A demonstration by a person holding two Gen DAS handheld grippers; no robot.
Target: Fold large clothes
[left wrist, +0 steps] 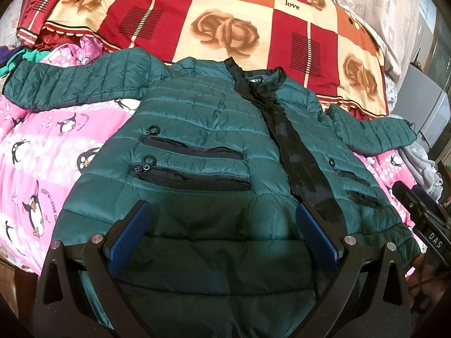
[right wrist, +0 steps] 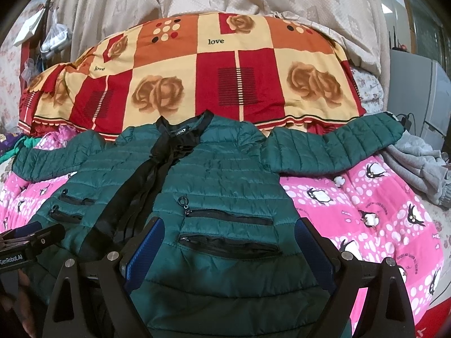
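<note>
Spread flat, front up, the green puffer jacket [left wrist: 203, 118] lies on a pink penguin quilt [left wrist: 42, 146], both sleeves out sideways, its hem nearest the grippers. Left gripper [left wrist: 222, 233] and right gripper [right wrist: 229, 246] each hang over the hem, fingers spread wide, holding nothing. A good first fold would probably bring one sleeve [right wrist: 332, 143] across the chest, pinched near the cuff. Count: one jacket, two sleeves, four zip pockets, one rose-patterned blanket [left wrist: 225, 14] beyond.
</note>
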